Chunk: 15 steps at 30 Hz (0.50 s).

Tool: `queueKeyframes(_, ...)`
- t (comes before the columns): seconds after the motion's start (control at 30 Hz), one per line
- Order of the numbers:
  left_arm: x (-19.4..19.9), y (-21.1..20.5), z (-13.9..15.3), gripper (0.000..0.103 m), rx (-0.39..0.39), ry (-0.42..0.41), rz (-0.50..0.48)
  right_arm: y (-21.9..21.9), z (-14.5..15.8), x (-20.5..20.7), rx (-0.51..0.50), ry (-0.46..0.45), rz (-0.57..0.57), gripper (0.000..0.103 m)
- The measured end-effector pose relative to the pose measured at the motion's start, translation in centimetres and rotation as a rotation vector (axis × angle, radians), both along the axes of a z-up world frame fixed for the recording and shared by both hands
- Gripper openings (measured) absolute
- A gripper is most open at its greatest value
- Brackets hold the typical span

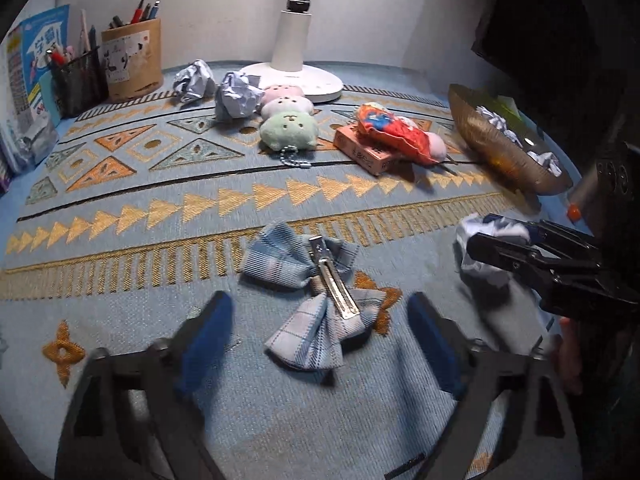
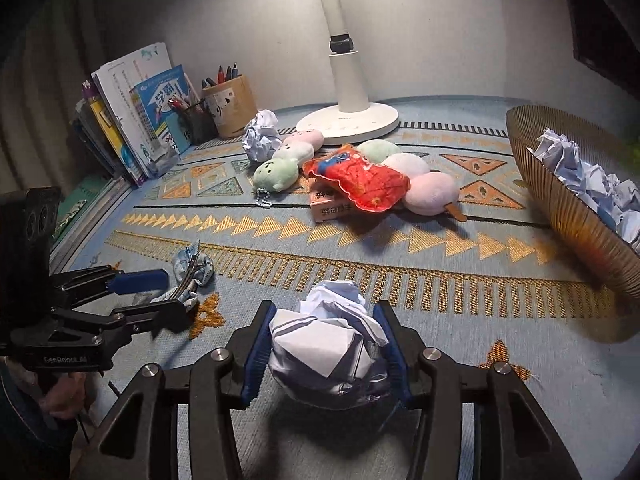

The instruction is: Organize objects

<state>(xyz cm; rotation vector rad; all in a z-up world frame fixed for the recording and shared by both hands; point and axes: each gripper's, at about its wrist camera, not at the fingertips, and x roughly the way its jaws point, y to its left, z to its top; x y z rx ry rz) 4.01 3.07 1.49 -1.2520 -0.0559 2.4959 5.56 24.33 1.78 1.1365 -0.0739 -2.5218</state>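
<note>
My left gripper is open, its blue pads on either side of a plaid blue bow hair clip lying on the patterned cloth; the clip also shows in the right wrist view. My right gripper is shut on a crumpled paper ball, held just above the cloth; it shows in the left wrist view too. A brown ribbed basket at the right holds several paper balls. Two more paper balls lie near the lamp base.
A white lamp base stands at the back. Plush dango toys, a red pouch on an orange box, pen holders and books sit along the back and left.
</note>
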Motion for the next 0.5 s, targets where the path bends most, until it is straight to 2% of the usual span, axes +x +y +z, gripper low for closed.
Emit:
queueKeyframes(0.1,0.3,0.6,0.2,0.096,0.006,0.0,-0.004,0.5,0.3,0.2,-0.021,0.001,0.002,0.07)
queueKeyframes(0.17,0.3,1.4,-0.1,0.094,-0.018,-0.014,-0.005,1.0,-0.1,0.2,0.0,-0.06,-0.03,0.072)
queueKeyframes(0.27,0.5,2.5,-0.4,0.075,-0.081,0.002,-0.012,2.4,-0.1,1.2,-0.056,-0.085,-0.04,0.072)
queueKeyframes(0.33,0.4,2.9,-0.5,0.07,-0.106,0.013,-0.011,2.6,0.3,1.5,-0.048,-0.072,-0.047,0.072)
queueKeyframes(0.4,0.5,3.0,-0.4,0.05,-0.111,0.027,-0.015,2.2,0.4,1.3,-0.038,-0.066,-0.037,0.072)
queueKeyframes(0.43,0.5,2.9,-0.4,0.048,-0.107,0.029,-0.013,1.9,0.3,1.2,-0.04,-0.071,-0.029,0.072)
queueKeyframes(0.5,0.6,2.5,-0.3,0.033,-0.084,0.031,-0.01,1.0,0.2,1.0,-0.046,-0.079,-0.005,0.072)
